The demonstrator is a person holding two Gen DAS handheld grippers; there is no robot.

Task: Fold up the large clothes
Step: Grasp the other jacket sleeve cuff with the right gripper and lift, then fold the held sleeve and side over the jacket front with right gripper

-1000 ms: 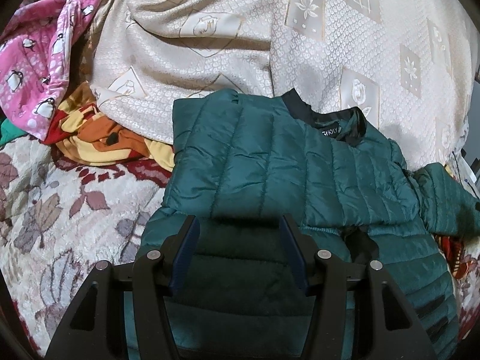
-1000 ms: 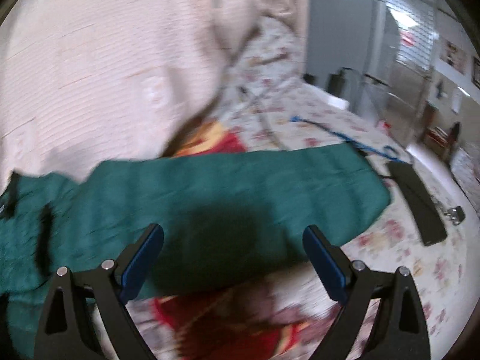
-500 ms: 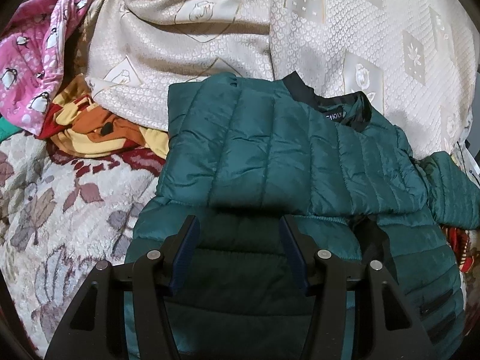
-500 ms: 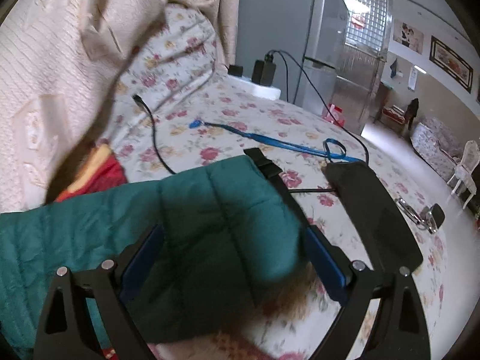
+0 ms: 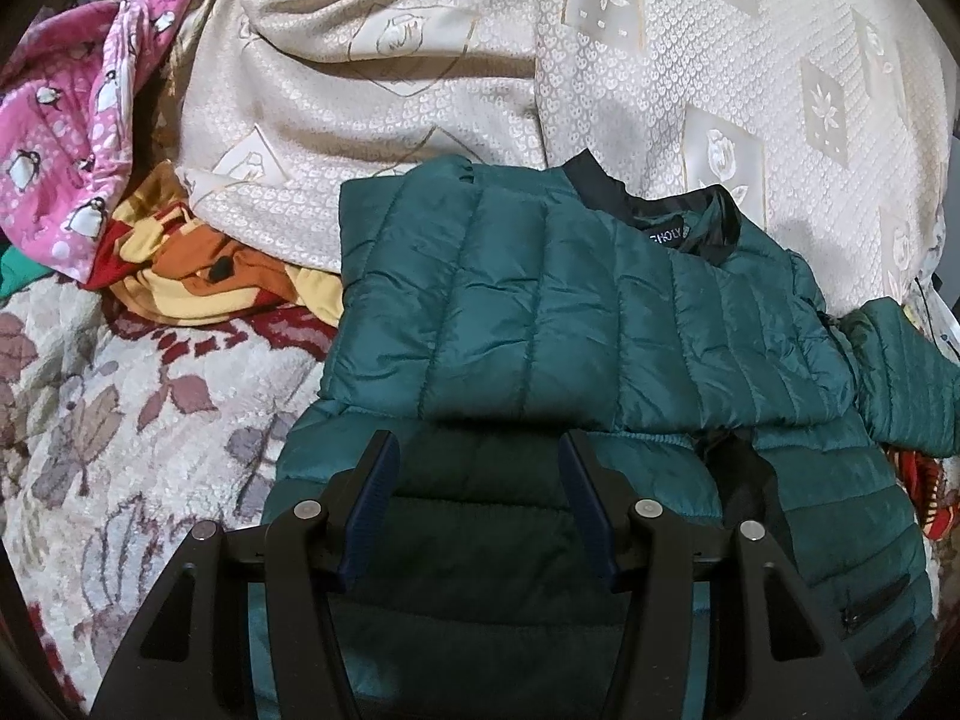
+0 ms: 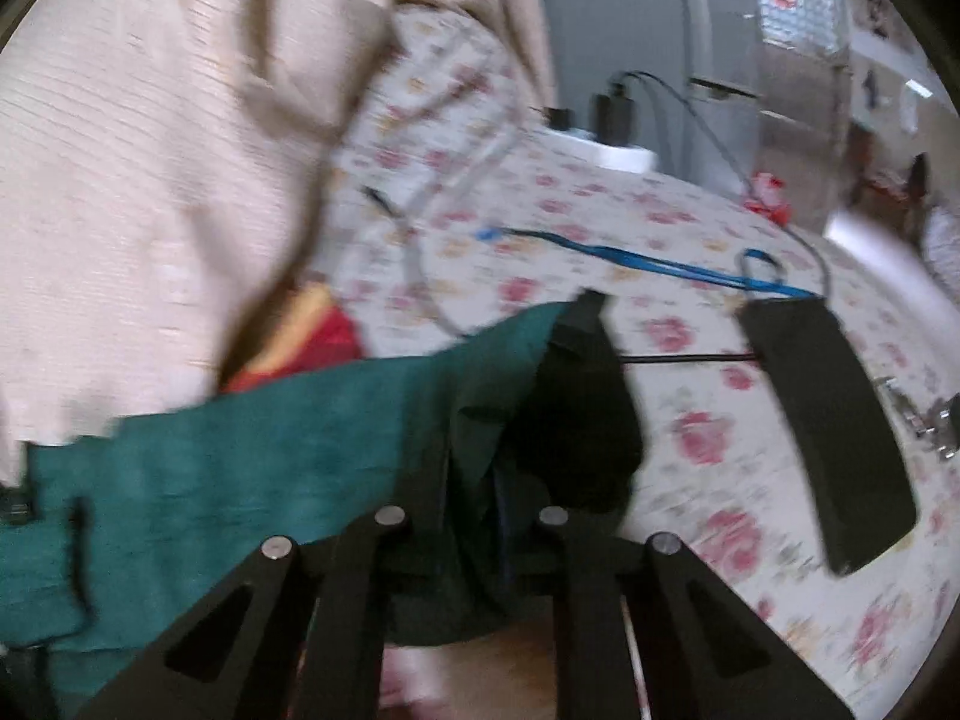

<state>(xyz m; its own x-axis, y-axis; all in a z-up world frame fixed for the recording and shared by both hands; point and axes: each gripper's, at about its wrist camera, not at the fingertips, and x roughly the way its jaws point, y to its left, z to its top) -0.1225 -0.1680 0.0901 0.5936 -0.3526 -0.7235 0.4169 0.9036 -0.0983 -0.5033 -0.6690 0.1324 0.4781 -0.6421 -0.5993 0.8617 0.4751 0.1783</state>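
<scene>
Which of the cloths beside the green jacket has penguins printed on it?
The pink cloth, at the far left. The cream cover shows flowers; the orange cloth has none.

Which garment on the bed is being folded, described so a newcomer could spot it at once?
On the bed, in front of the big cream patterned bedspread, lies a dark green quilted jacket with a black collar. To its left sits a pink penguin-print cloth and an orange-yellow one; only the jacket is puffy, stitched in channels, and green.
</scene>
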